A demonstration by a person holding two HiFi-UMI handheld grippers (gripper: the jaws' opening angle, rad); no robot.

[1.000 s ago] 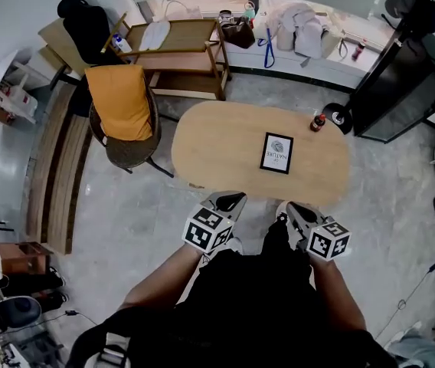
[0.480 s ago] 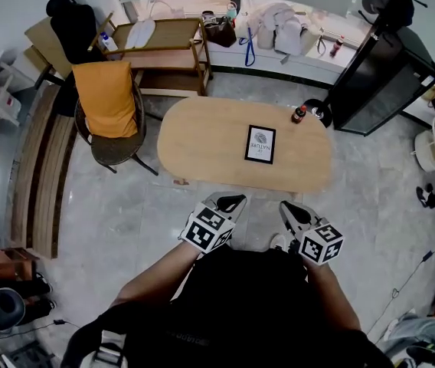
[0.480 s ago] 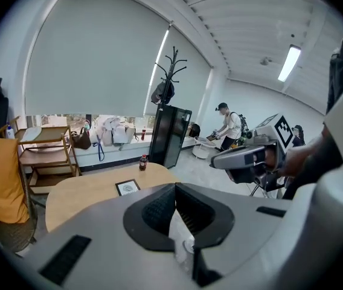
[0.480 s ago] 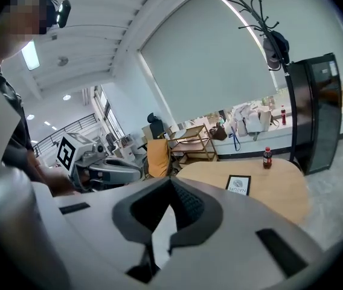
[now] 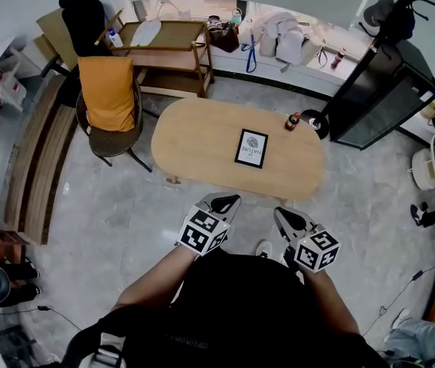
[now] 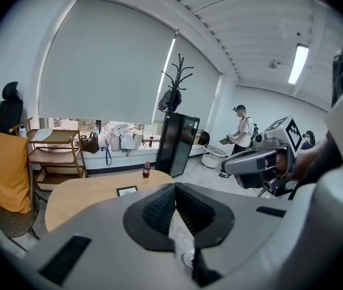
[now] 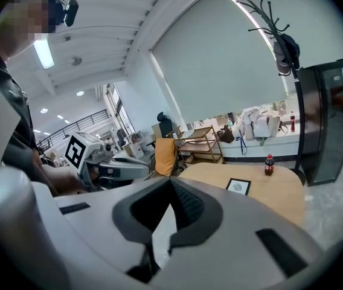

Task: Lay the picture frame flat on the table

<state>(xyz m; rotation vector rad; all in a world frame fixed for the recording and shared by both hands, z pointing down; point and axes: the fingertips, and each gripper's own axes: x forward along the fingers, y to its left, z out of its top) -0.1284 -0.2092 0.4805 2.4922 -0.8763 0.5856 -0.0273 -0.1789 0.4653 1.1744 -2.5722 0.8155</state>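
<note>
The picture frame [image 5: 251,148] appears to lie flat on the bench [image 5: 194,140], well ahead of both claws, with a bottle [image 5: 292,121] farther off beyond it to the right. The left claw [image 5: 227,200] and the right claw [image 5: 281,212] are each closed on nothing, short of the bench's near edge. I judge the laying-down done, so the next move only needs to keep clear of the frame.
</note>
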